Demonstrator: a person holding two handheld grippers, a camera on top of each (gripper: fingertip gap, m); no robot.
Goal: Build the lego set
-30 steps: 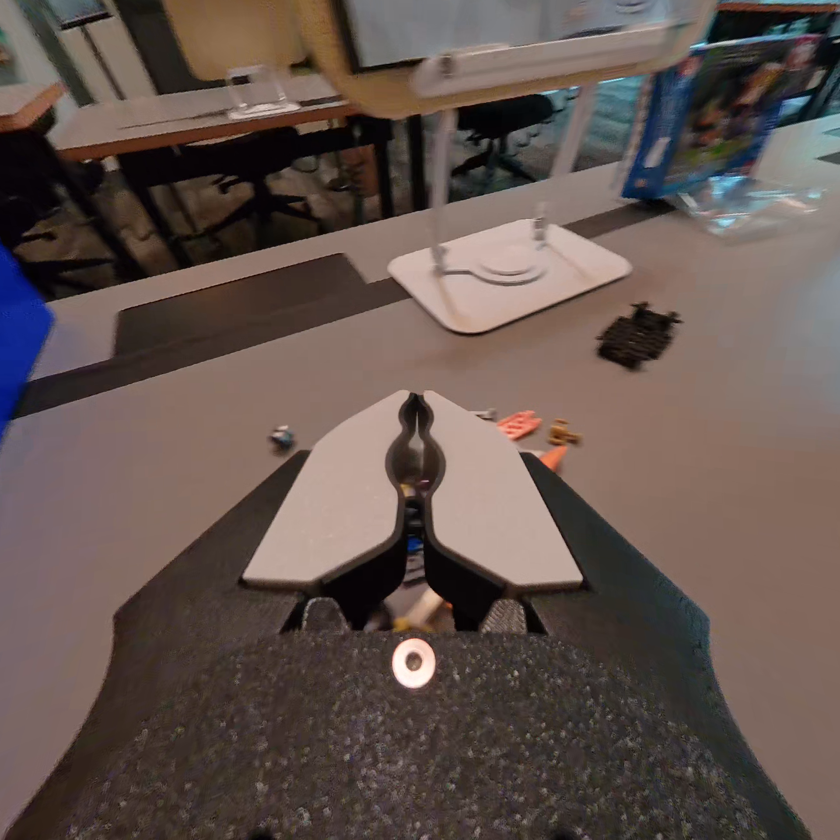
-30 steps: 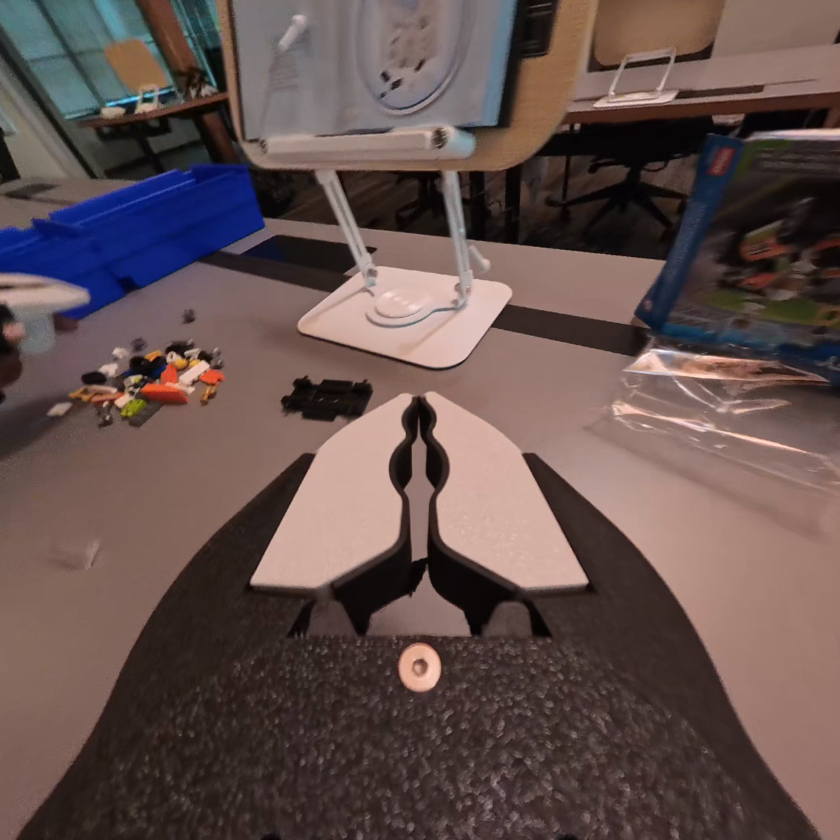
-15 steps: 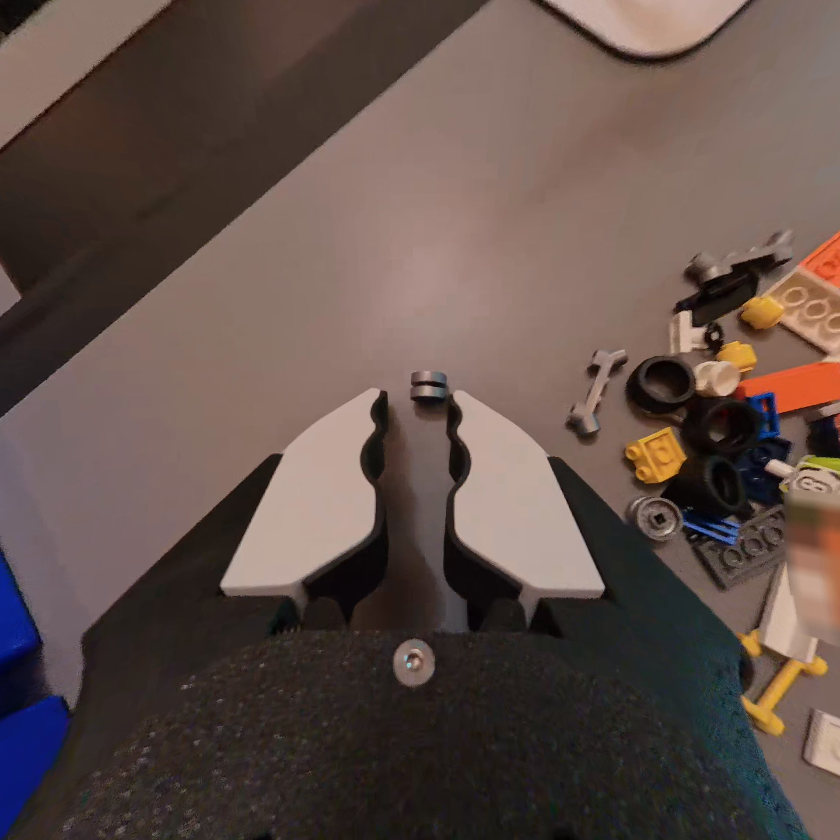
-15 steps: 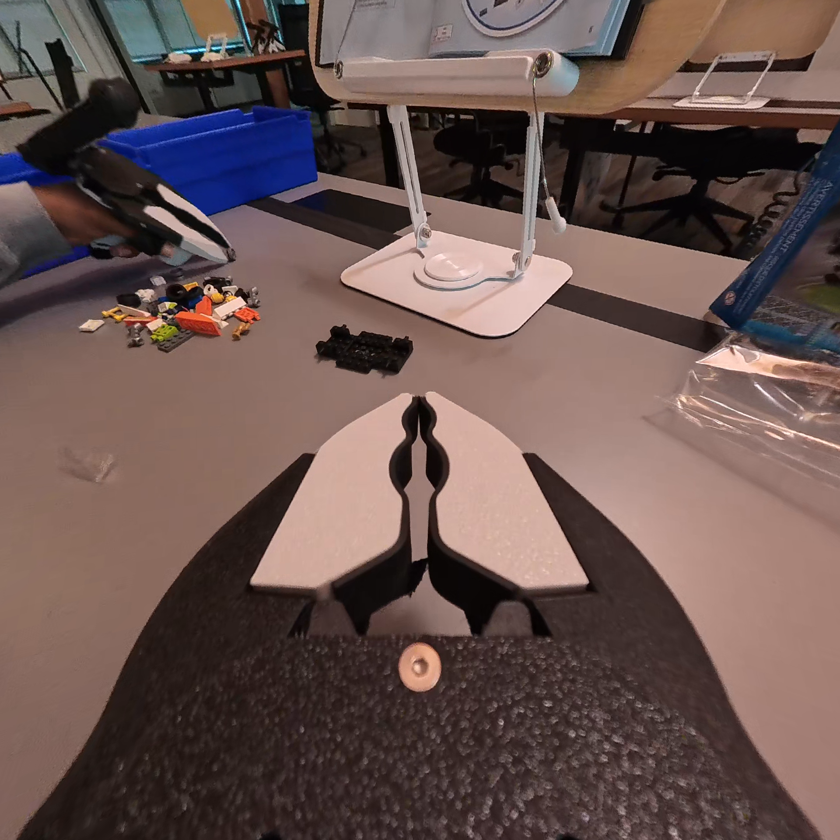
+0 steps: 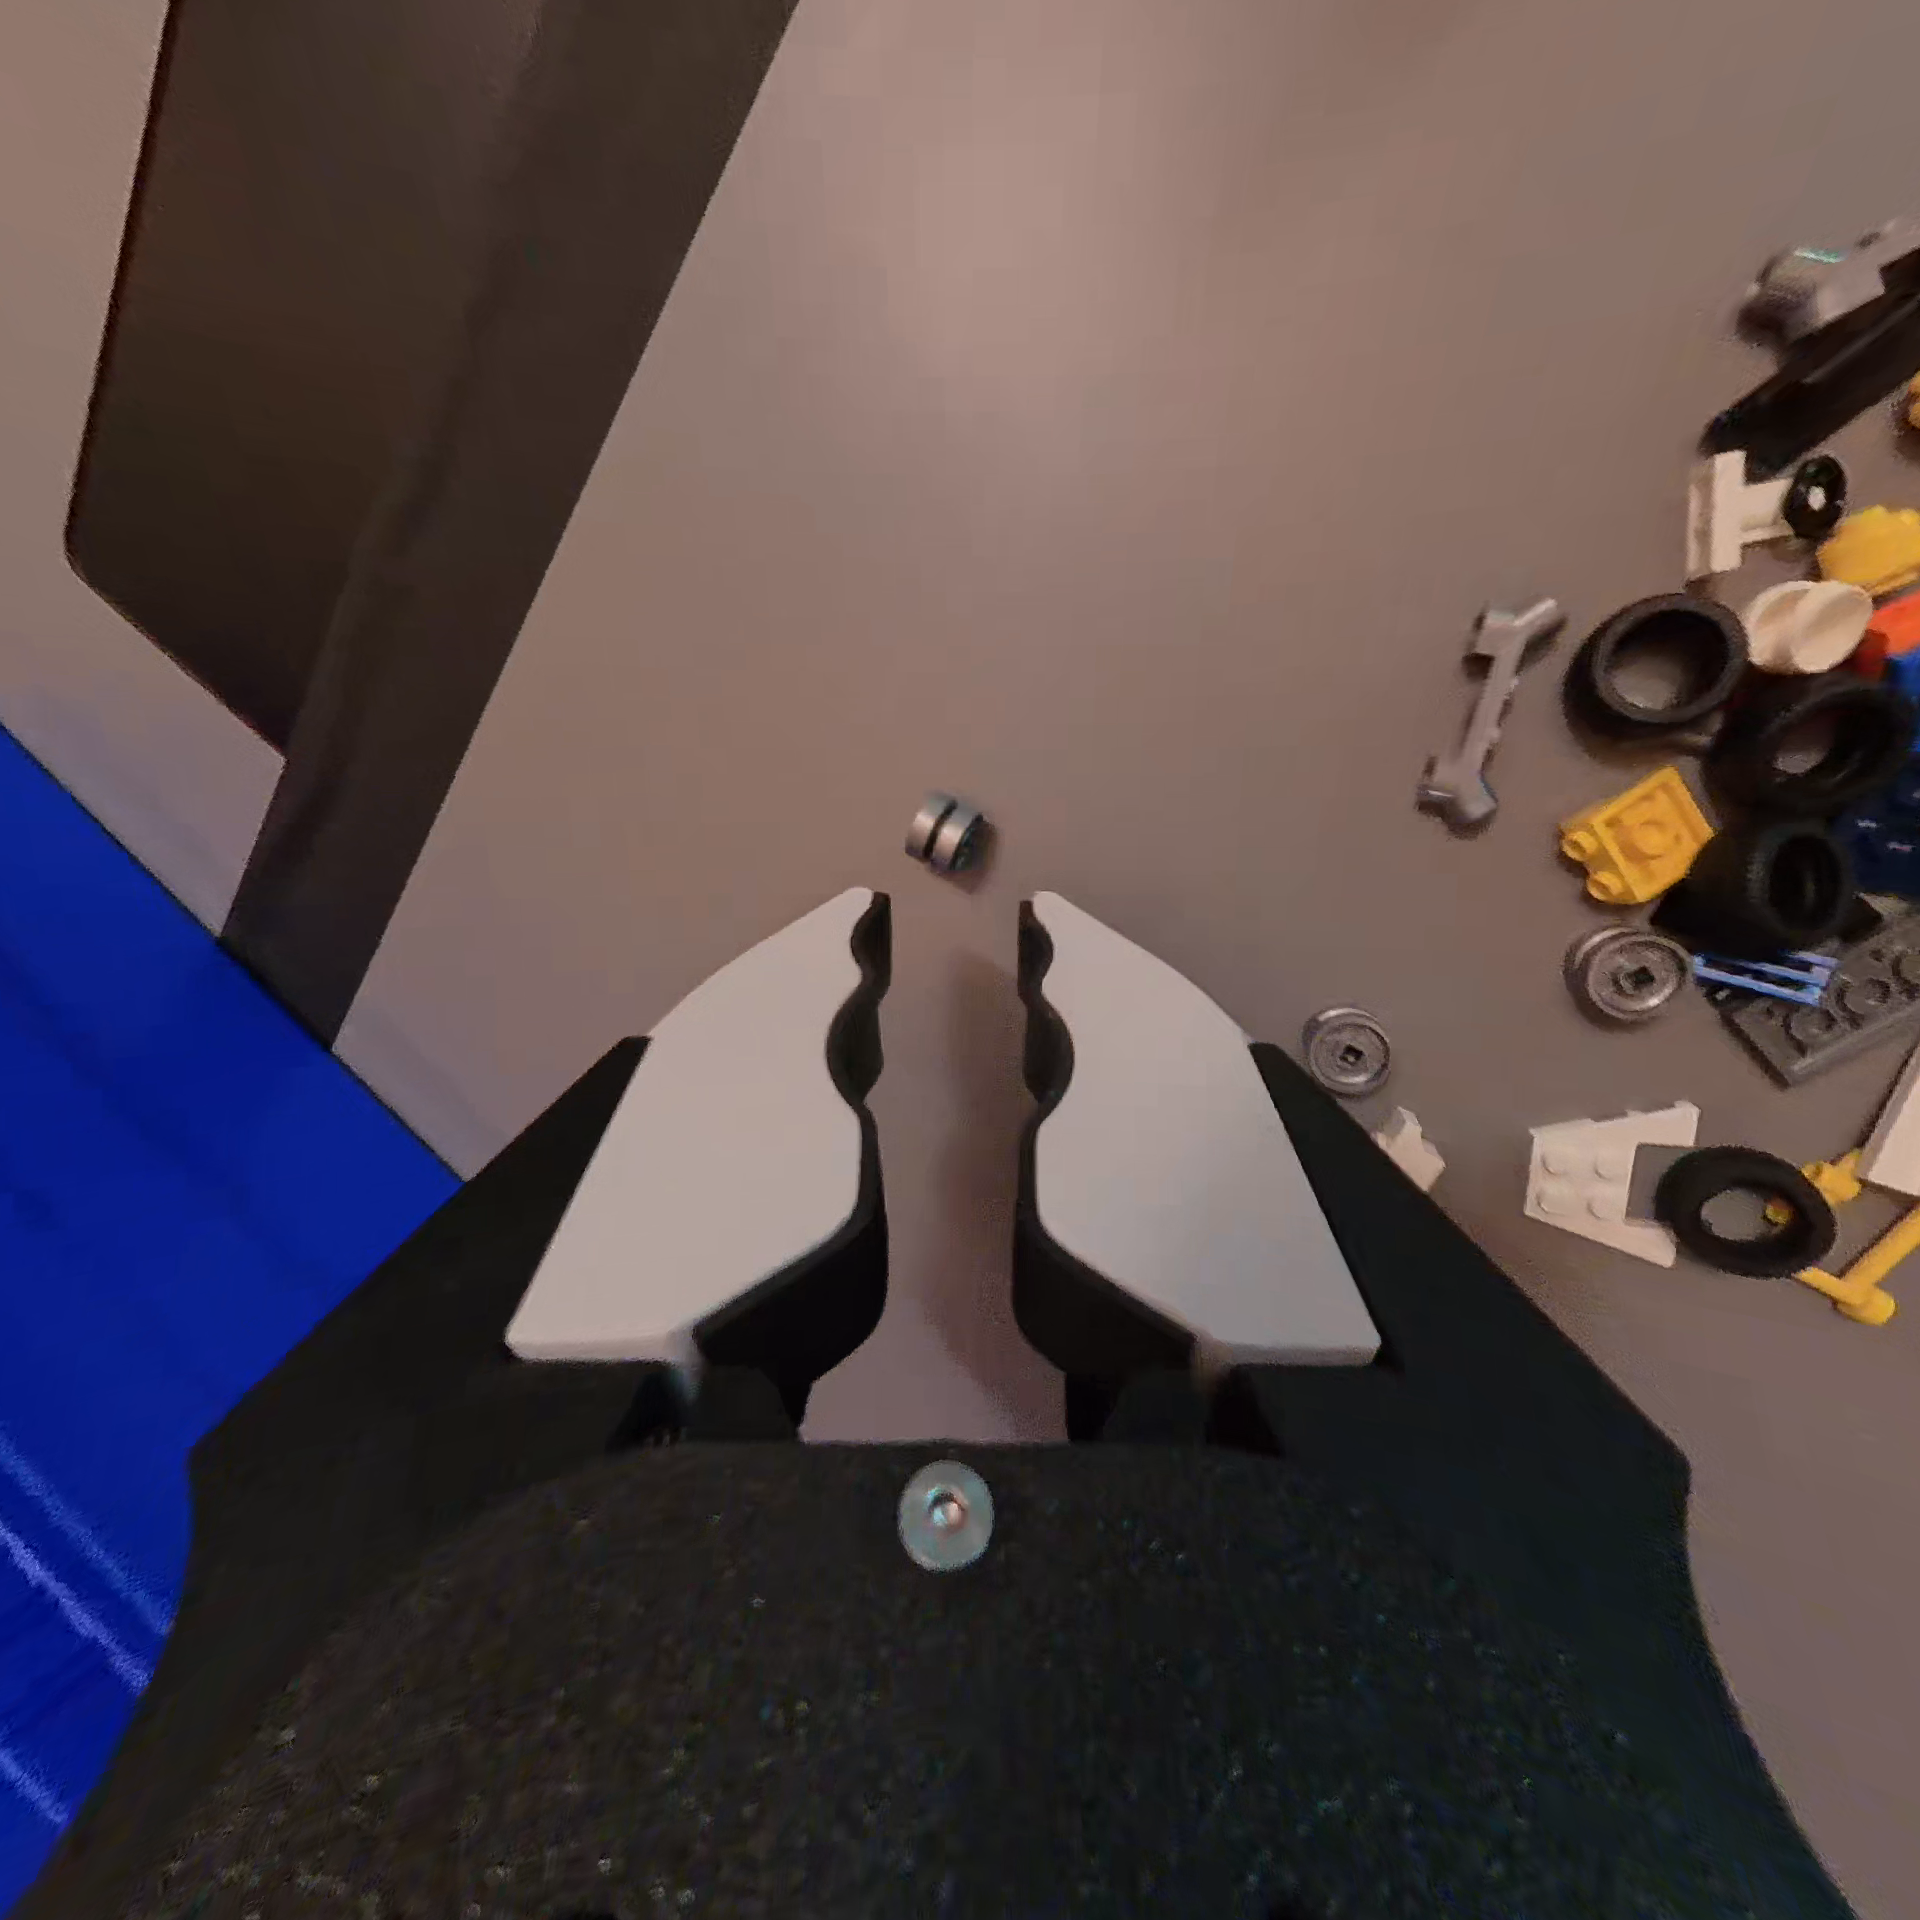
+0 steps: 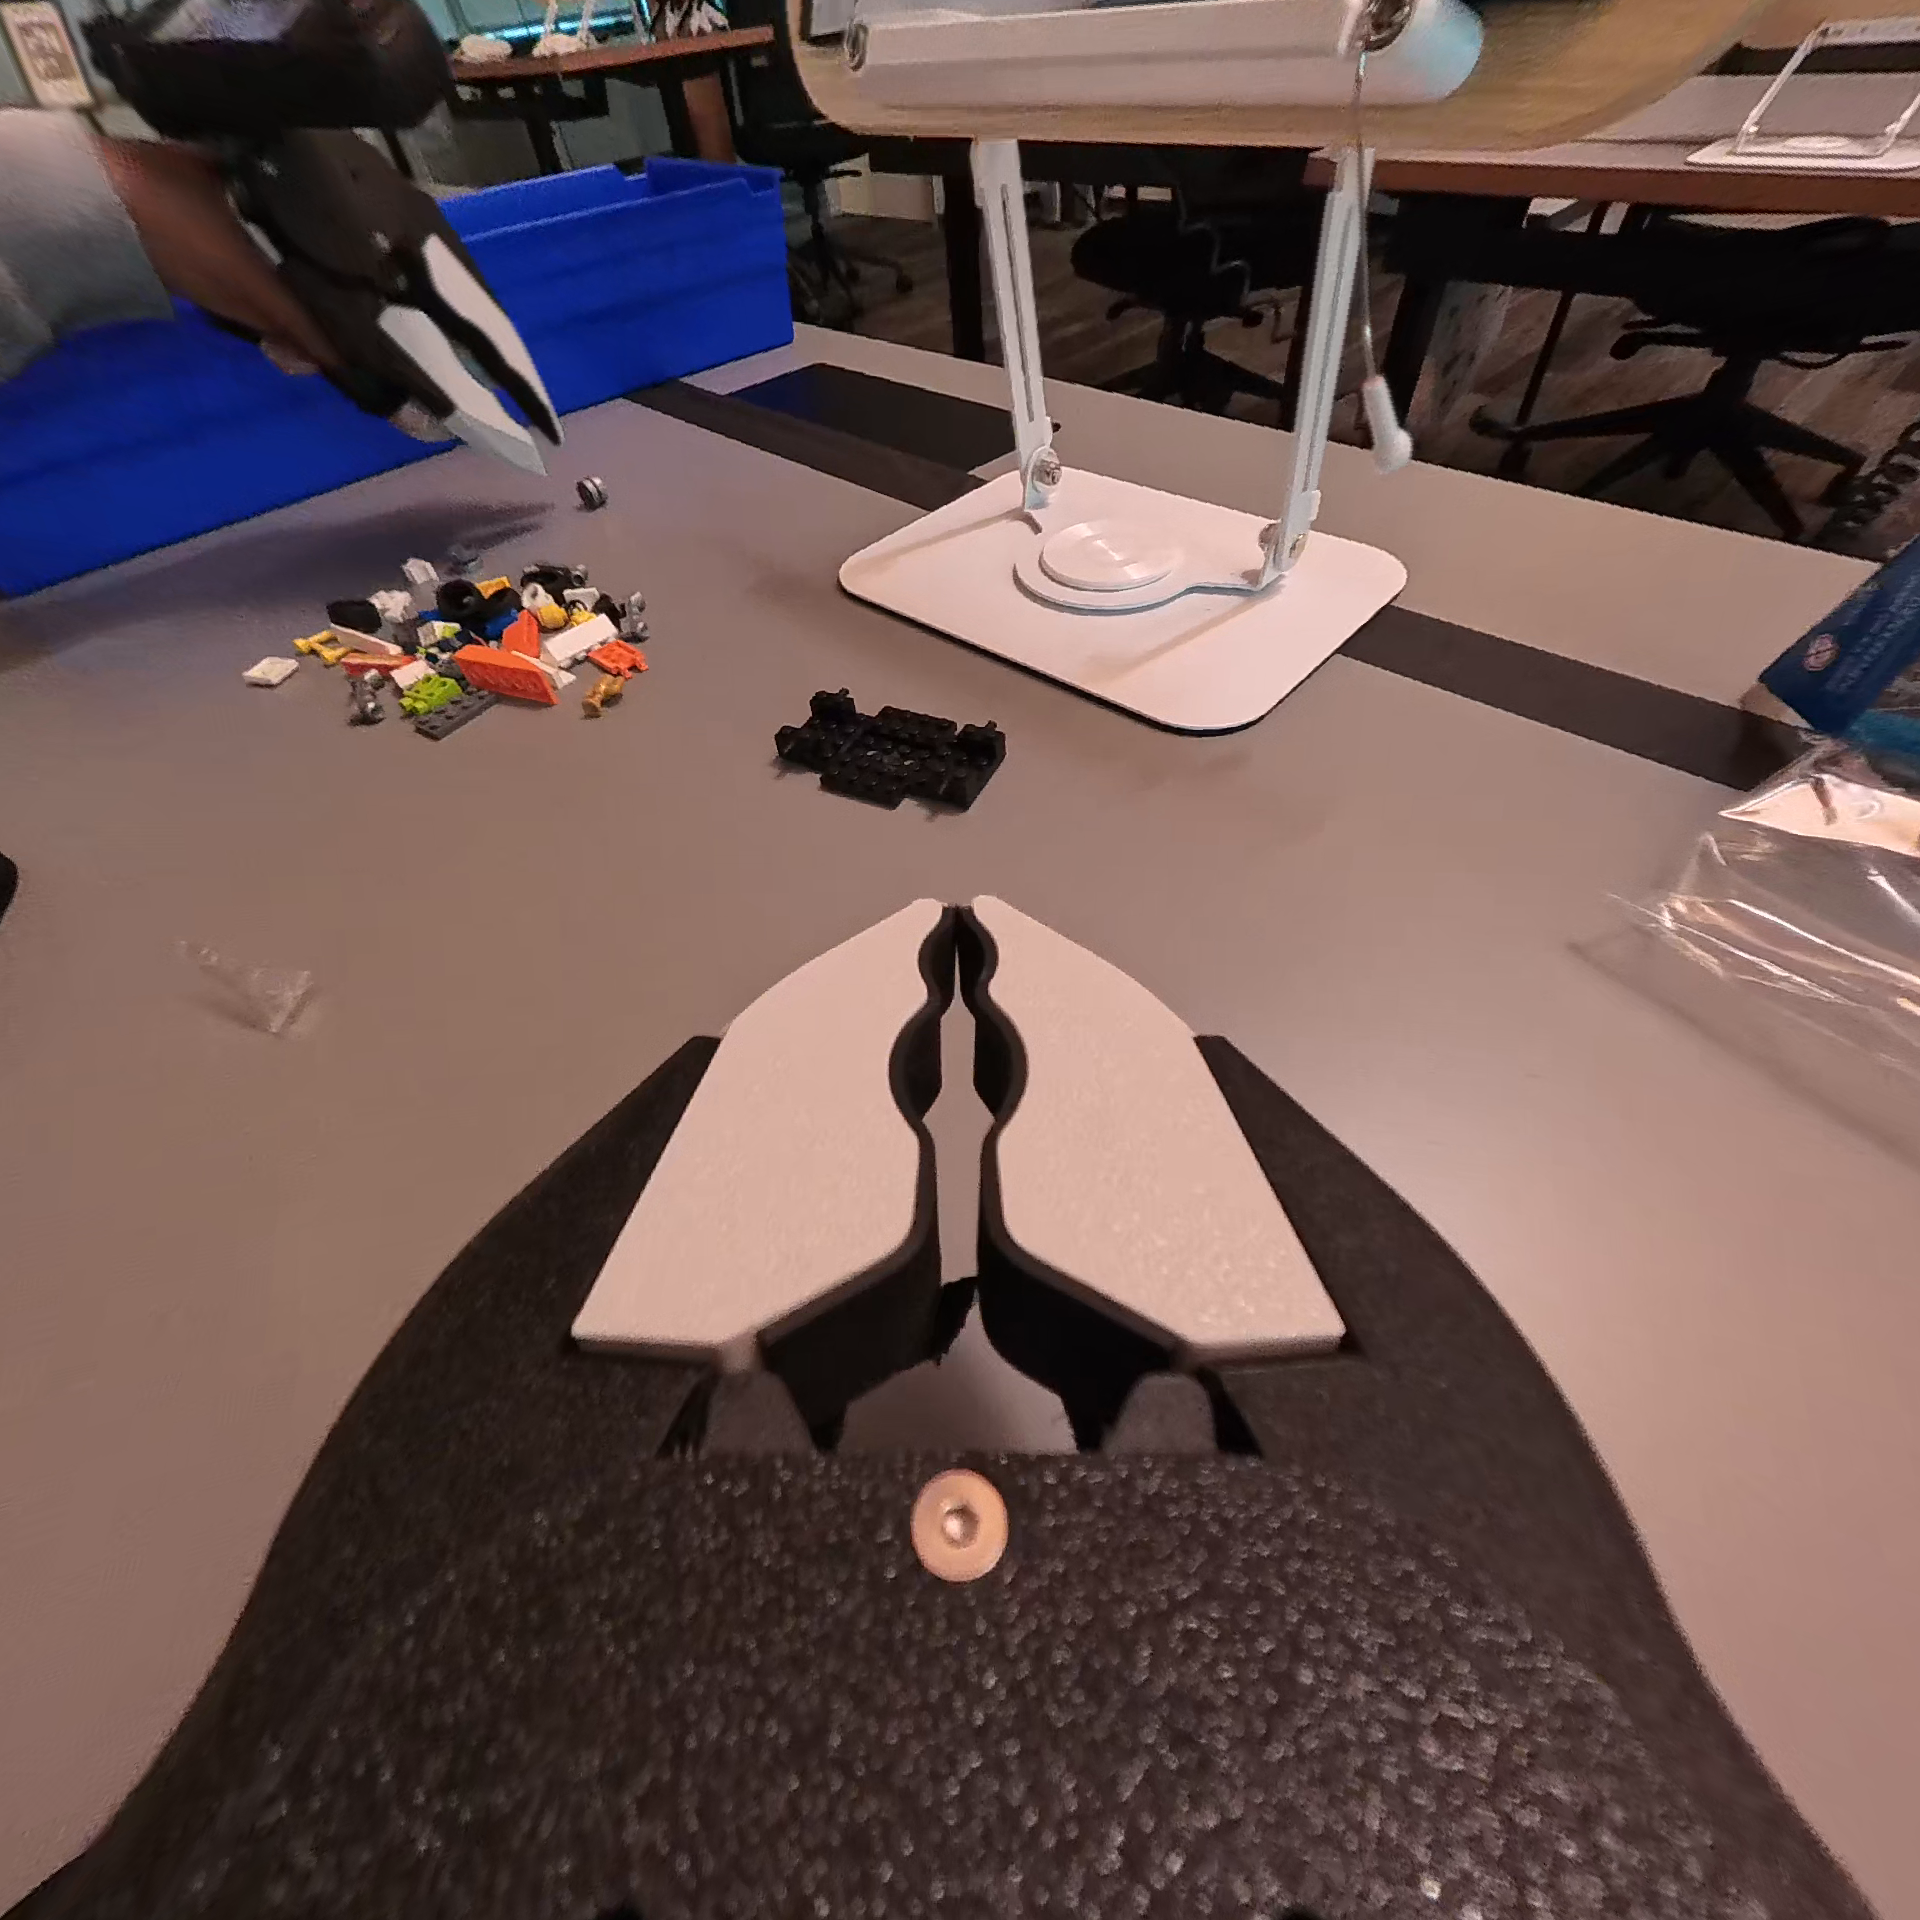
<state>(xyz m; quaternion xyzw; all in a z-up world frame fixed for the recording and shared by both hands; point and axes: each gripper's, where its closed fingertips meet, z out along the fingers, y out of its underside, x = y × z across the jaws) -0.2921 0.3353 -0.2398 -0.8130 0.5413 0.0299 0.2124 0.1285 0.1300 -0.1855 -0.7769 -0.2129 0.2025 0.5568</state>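
Hovering with jaws parted, left gripper [image 5: 954,902]; small grey wheel hub [image 5: 948,828] on table [image 5: 1143,416] just beyond fingertips at twelve o'clock, untouched. Right gripper [image 6: 958,907] nearly closed, empty.

Grey counter [image 6: 1299,935] crossed by dark strip [image 6: 1558,675] toward far side. Loose lego pieces [image 6: 468,644] heaped at left; small grey wheel hub [image 6: 591,491] set apart beyond heap. Black lego chassis [image 6: 891,750] placed near centre. White stand base [image 6: 1132,623] seated behind chassis. Blue bins [image 6: 623,270] at far left; clear plastic bag [image 6: 1808,935] and blue box [image 6: 1860,665] at right.
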